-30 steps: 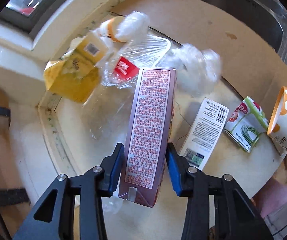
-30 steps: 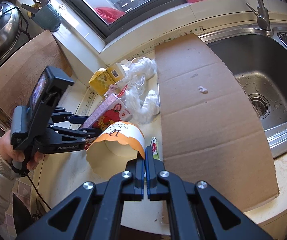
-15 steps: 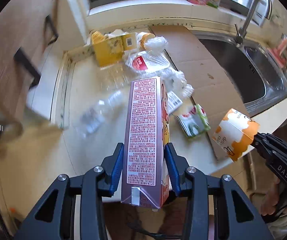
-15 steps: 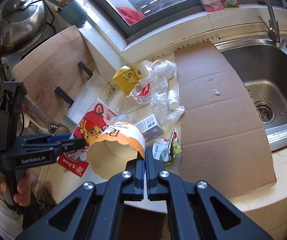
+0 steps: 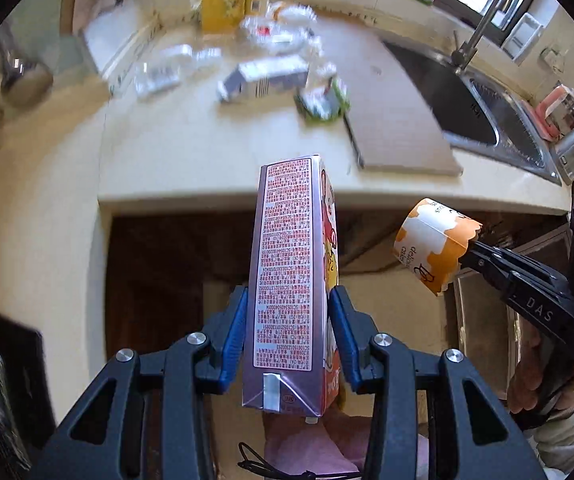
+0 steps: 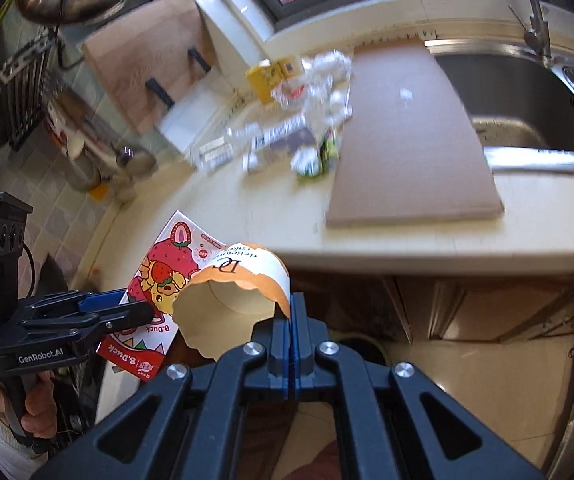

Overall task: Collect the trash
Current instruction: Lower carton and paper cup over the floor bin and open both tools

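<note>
left wrist view: the left gripper (image 5: pixel 290 334) is part-way open, its blue pads pressed on both narrow sides of a tall pink carton (image 5: pixel 293 280), held off the counter (image 5: pixel 207 168) and out over the dark gap in front of its near edge. at the right the right gripper (image 5: pixel 469 254) pinches the rim of an orange-and-white paper cup (image 5: pixel 431 242), also clear of the counter. so two pieces are picked up but not yet dropped anywhere; no bin shows. far back on the counter more trash is left: a yellow carton (image 5: pixel 217 12), crumpled clear plastic (image 5: pixel 283 36), a white-and-purple box (image 5: pixel 267 80) and a green wrapper (image 5: pixel 323 100), blurred, beside the cardboard sheet (image 5: pixel 391 120) by the sink (image 5: pixel 475 100).

right wrist view: the right gripper (image 6: pixel 290 344) has its jaws fully together, nipping the thin wall of the paper cup (image 6: pixel 235 300), whose mouth faces the camera. at the near left the left gripper (image 6: pixel 127 306) holds the pink carton (image 6: pixel 159 288), strawberry print showing. the leftover trash (image 6: pixel 295 132) lies far on the counter (image 6: pixel 407 248), just left of the cardboard sheet (image 6: pixel 403 140). i judge the task under half done.
</note>
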The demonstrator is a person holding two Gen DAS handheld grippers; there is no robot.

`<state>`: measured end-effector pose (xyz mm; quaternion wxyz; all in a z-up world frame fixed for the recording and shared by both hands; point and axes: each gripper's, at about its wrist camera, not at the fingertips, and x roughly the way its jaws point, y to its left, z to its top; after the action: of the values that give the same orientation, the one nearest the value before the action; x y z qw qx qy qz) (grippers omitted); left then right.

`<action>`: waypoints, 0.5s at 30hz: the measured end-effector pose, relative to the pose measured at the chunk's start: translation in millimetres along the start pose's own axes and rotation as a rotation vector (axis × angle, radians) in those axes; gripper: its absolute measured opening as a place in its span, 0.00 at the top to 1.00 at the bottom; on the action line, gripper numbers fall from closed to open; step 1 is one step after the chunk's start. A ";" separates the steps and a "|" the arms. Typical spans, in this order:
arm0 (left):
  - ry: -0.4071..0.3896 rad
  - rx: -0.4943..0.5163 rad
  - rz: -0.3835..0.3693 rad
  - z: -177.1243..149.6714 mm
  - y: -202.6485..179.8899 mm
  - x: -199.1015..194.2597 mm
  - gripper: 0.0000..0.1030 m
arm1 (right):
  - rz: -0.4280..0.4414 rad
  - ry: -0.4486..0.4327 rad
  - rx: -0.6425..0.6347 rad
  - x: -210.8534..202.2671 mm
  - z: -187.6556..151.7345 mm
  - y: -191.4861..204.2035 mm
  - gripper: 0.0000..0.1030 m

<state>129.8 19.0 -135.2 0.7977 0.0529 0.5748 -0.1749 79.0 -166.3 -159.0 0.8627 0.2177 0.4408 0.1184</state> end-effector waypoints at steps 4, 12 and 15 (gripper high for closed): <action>0.091 -0.083 -0.011 -41.9 6.8 48.9 0.62 | -0.016 0.122 0.027 42.1 -42.2 -19.7 0.99; 0.241 -0.199 0.016 -103.2 39.4 180.8 0.62 | -0.088 0.314 0.111 151.0 -106.8 -63.6 0.99; 0.280 -0.241 0.002 -122.2 53.0 229.5 0.62 | -0.105 0.343 0.136 189.3 -120.0 -79.3 0.99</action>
<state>101.9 53.2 -396.8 0.7104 -0.0187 0.6971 -0.0950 92.9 -128.4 -393.3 0.7632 0.2289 0.5991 0.0784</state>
